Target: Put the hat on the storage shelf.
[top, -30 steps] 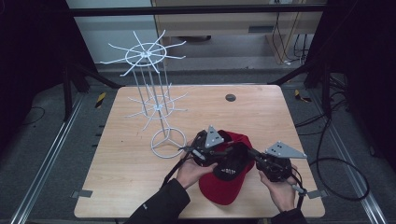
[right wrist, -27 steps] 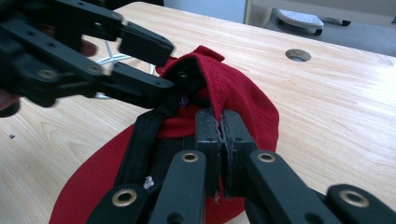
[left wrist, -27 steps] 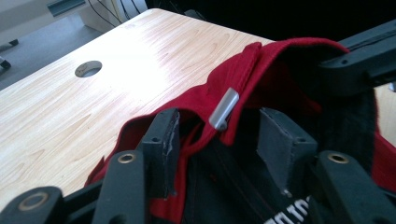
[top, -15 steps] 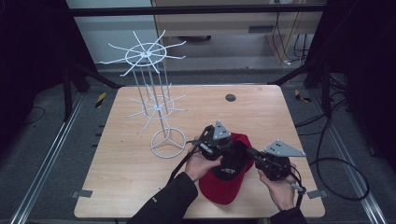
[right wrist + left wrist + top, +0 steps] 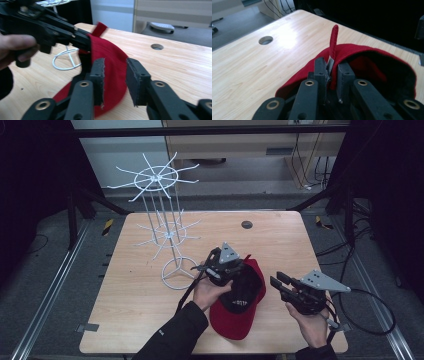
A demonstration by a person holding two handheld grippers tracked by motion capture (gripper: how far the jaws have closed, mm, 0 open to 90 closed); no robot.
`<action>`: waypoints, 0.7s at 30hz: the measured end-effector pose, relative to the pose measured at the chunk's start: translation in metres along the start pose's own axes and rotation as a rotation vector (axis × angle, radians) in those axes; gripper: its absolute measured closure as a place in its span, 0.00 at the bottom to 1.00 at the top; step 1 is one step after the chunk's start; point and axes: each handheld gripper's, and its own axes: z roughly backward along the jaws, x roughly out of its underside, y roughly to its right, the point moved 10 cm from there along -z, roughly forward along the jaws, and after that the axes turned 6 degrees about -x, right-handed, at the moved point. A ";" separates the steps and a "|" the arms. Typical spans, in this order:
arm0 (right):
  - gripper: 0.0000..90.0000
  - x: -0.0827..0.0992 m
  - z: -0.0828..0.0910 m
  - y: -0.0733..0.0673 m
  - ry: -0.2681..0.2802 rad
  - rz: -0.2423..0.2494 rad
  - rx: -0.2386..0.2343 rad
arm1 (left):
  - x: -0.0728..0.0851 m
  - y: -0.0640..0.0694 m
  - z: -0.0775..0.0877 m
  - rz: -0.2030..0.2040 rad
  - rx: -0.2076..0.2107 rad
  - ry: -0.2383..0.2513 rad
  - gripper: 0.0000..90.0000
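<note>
Gripping the red cap's (image 5: 243, 296) rear band, left gripper (image 5: 333, 68) sits nearest the wire rack (image 5: 165, 236) — right gripper (image 5: 278, 282) just opened, released.

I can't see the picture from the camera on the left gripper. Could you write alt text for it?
Two black jaws of the left gripper pinch the back edge of a red cap, beside a red strap that stands upright. The cap lies on a light wooden table with a round hole farther back.

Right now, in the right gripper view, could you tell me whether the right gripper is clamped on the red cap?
No, the right gripper has just been opening, and its pads stand apart with the red cap lying beyond them, unpinched.
</note>
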 end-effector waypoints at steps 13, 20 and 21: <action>0.61 0.029 -0.021 -0.011 -0.091 -0.035 -0.061 | -0.016 -0.022 0.022 0.028 -0.053 0.036 0.89; 0.54 0.030 -0.023 -0.046 -0.106 -0.032 -0.158 | -0.017 -0.031 0.022 0.040 -0.099 0.033 0.89; 0.54 0.030 -0.023 -0.046 -0.106 -0.032 -0.158 | -0.017 -0.031 0.022 0.040 -0.099 0.033 0.89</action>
